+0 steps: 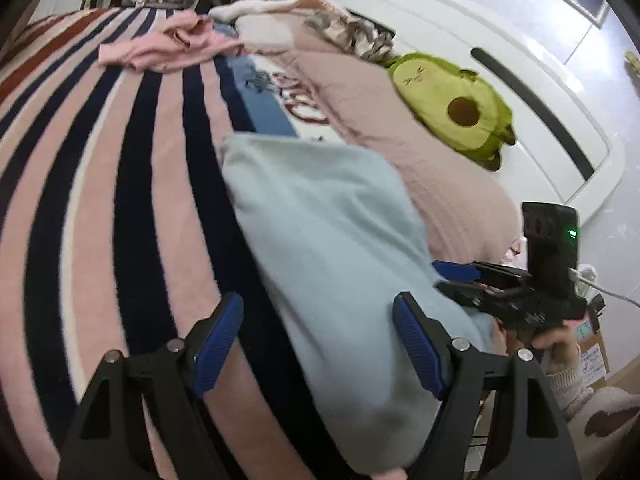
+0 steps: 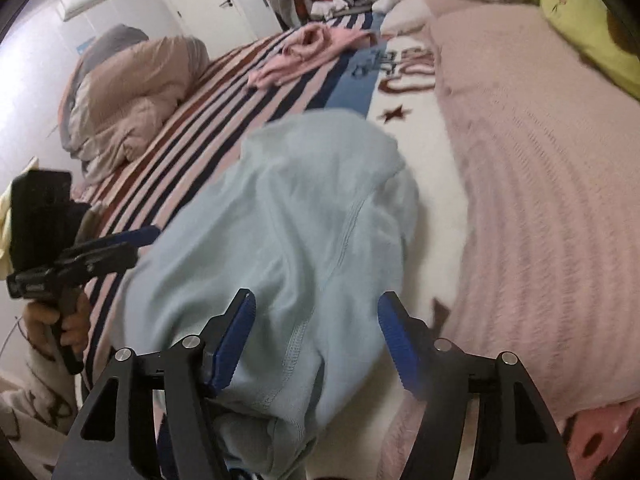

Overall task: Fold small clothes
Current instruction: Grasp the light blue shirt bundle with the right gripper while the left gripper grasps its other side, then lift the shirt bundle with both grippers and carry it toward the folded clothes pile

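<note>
A light blue garment lies folded over in a soft heap on the striped bedspread. My left gripper stands open over its near left edge, the cloth under the wide jaws and no pad pressing on it. In the right wrist view the same garment shows a stitched seam and hem. There my right gripper is open above the near hem. Each view also shows the other tool, held in a hand: the right gripper at the garment's right side, the left gripper at its left.
A crumpled pink garment lies farther up the bed. A pink knit blanket covers the right side, with an avocado plush against the white headboard. A bunched beige duvet sits at the far left.
</note>
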A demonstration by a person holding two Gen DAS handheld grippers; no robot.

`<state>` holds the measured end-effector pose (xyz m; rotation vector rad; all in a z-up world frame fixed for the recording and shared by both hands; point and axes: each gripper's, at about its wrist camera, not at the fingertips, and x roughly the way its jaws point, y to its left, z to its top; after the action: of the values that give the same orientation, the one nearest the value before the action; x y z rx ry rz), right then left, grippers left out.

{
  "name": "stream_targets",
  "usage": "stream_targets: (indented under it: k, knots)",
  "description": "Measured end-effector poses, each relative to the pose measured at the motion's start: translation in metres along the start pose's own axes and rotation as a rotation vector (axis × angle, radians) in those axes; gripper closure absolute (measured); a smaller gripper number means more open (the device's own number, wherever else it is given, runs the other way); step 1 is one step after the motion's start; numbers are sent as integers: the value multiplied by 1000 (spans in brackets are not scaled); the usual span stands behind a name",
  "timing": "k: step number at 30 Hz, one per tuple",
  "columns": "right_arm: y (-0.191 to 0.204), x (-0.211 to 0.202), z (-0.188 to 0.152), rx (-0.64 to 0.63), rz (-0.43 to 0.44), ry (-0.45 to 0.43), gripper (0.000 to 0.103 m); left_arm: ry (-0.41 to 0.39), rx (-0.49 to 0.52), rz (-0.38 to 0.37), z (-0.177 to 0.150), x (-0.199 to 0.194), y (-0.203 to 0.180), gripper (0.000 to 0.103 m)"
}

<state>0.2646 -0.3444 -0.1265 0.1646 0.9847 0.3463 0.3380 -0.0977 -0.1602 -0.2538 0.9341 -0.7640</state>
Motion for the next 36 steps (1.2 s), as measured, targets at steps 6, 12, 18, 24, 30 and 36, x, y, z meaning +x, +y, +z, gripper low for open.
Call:
stream_targets:
  k: [6, 12, 18, 24, 30, 36]
  knots:
    - [2, 7, -8, 13, 14, -1, 33, 46, -45, -64, 3, 27, 13, 29]
    - [2, 12, -12, 76, 4, 26, 32, 63, -45, -99, 5, 41, 11, 45]
    - [-14, 5, -34, 224, 54, -15, 26, 72, -81, -140, 3, 50, 10, 67]
    - [-19, 15, -32, 288, 215, -57, 67, 28, -14, -84, 0, 31, -9, 84]
    - [-4, 1, -37, 272, 322, -69, 77, 15, 11, -111, -11, -5, -24, 85]
    - [7, 1, -50, 277, 397, -29, 73, 50, 7, -82, -25, -14, -23, 67]
